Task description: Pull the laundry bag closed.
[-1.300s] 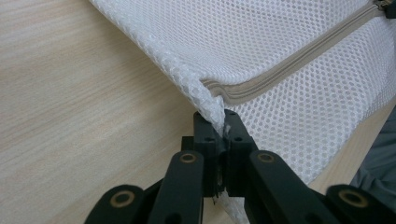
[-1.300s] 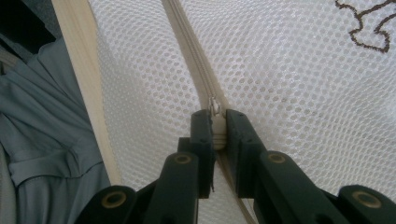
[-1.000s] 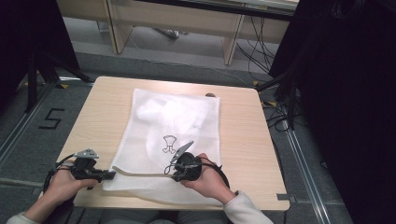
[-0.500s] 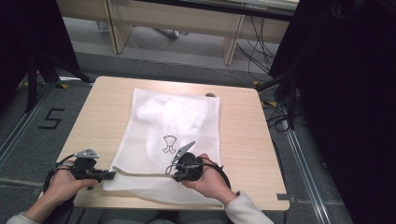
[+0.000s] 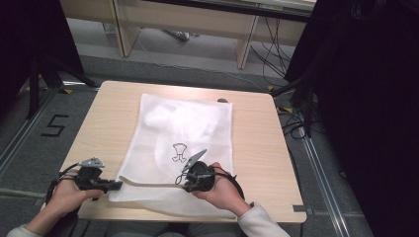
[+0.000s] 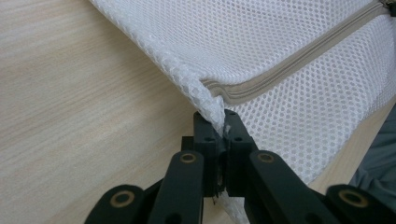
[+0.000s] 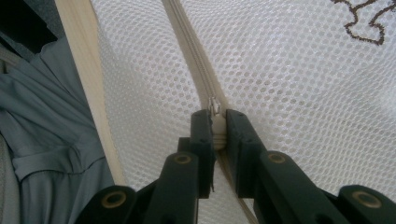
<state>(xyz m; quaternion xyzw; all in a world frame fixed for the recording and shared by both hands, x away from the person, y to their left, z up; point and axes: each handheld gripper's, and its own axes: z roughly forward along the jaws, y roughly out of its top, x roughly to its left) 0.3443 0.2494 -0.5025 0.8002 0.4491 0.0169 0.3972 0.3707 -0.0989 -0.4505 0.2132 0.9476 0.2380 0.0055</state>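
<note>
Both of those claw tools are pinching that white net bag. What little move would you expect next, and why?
Probably the right gripper draws the zipper pull along the zipper, away from the left gripper. The left gripper is clamped on the corner of the mesh bag where the zipper ends, anchoring it, while the right pinches the pull.

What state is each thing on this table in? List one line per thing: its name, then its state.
Mesh laundry bag: lying flat on the table, something white inside.
Zipper: running along the bag's near edge.
Zipper pull: pinched by the right gripper.
Left gripper: shut on the bag's corner.
Right gripper: shut on the pull.
</note>
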